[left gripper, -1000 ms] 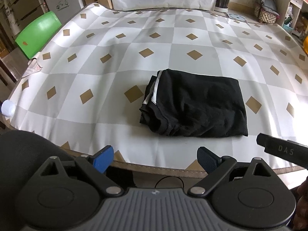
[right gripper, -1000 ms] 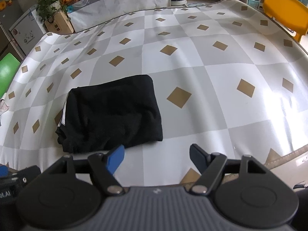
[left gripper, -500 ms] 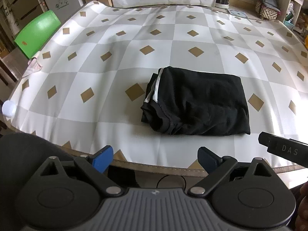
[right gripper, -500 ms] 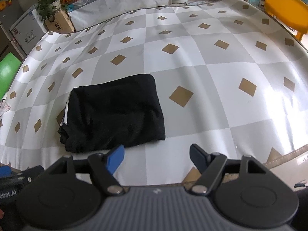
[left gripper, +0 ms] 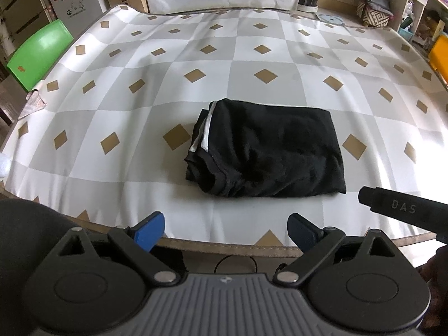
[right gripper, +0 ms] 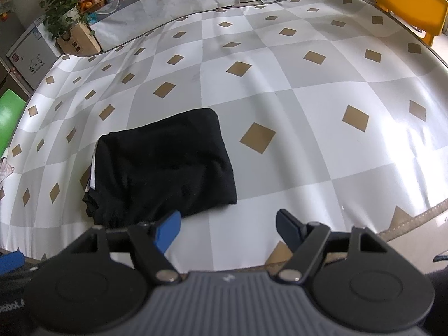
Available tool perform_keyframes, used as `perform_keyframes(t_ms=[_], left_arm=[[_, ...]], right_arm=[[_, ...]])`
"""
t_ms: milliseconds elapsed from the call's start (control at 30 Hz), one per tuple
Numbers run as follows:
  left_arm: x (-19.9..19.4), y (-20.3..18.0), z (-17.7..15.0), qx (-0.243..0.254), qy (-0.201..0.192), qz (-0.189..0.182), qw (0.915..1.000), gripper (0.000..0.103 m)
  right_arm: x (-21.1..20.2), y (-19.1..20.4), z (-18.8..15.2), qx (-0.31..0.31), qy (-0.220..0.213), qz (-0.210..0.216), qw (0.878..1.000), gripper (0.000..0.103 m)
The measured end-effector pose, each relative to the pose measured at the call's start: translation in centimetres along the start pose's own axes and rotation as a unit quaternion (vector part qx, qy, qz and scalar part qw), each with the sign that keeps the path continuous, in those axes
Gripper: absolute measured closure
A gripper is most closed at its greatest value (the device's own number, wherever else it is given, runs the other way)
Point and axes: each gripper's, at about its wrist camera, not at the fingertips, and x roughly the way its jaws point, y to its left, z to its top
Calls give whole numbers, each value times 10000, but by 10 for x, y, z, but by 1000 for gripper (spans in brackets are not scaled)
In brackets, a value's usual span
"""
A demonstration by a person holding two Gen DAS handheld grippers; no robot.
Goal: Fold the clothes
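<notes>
A wide table covered in a glossy grey-and-white checked cloth with tan diamonds (left gripper: 238, 84) spreads ahead of both claws and fills most of each view; its brown-trimmed near edge runs just under the fingertips.

On it lies the folded black garment with a white side stripe (left gripper: 268, 148), a neat rectangular bundle. From the left gripper (left gripper: 225, 231) it sits straight ahead and slightly to the right, near but clear of the tips, with its striped, bunched end turned toward the left. From the right gripper (right gripper: 228, 229) the same bundle (right gripper: 165, 162) lies ahead and to the left, its near edge just beyond the left blue fingertip (right gripper: 168, 231), not touching as far as can be seen.

Far off to the left of the left claw stands a bright green plastic chair (left gripper: 39, 53) beside the table edge; far to the right of the right claw is a yellow-orange plastic chair (right gripper: 408, 2). A potted green plant on a cardboard box (right gripper: 67, 19) stands beyond the table's far left corner.

Both claws are released: the blue-padded fingers of each stand wide apart with nothing between them, hovering over the table's near rim. A black bar of the right device, lettered DAS (left gripper: 403, 207), juts in to the right of the left claw.
</notes>
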Motion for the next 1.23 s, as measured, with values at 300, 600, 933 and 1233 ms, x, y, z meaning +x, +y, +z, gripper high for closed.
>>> perform_keyframes(t_ms=[300, 600, 933, 1233], left_arm=[[-2, 1, -1, 27, -37, -14, 10000, 8], [-4, 0, -1, 42, -62, -43, 10000, 9], [-7, -1, -1, 33, -65, -47, 10000, 9], [-8, -1, -2, 37, -123, -16, 9999, 9]], right_arm=[[1, 1, -1, -15, 41, -44, 10000, 29], [2, 3, -2, -59, 71, -45, 9999, 29], [3, 5, -3, -119, 95, -44, 9999, 29], [5, 5, -3, -134, 146, -70, 9998, 29]])
